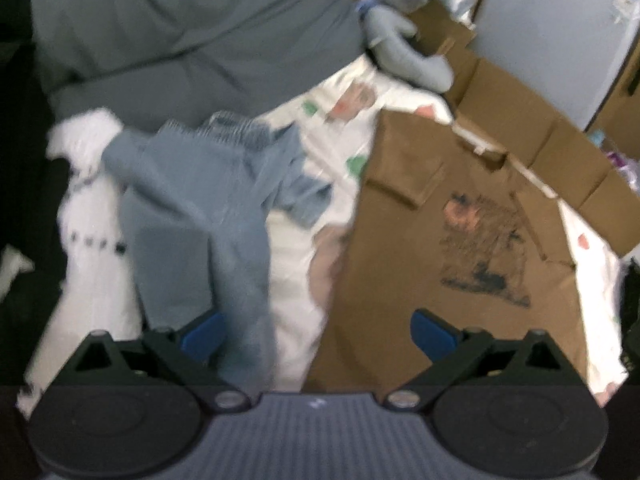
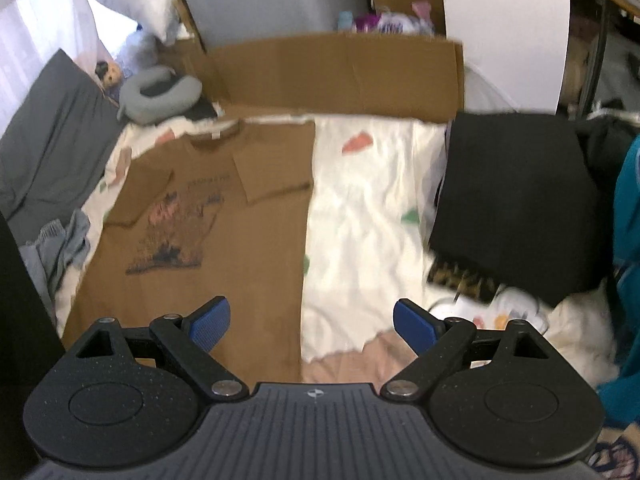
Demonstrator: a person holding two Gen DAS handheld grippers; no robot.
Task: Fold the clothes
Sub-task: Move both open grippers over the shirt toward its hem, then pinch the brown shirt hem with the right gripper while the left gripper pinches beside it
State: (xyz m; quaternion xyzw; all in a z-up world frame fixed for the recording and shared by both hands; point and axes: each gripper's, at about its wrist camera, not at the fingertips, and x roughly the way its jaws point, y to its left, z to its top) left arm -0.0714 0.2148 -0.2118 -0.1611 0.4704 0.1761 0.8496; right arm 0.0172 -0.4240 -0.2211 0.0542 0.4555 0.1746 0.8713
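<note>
Folding the brown T-shirt (image 2: 224,248) well means taking its bottom hem at both corners together and carrying it evenly toward the collar, so the sides stay square. The shirt lies flat on the bed (image 2: 360,216), print up, sleeves already turned inward, with crumpled blue jeans (image 1: 208,208) just beside it and a black garment (image 2: 516,208) well apart on the other side. The left tool (image 1: 316,336) stands wide open above the shirt's near edge, gripping nothing. The right tool (image 2: 312,330) is likewise wide open and empty, poised over the shirt's lower corner and the sheet.
</note>
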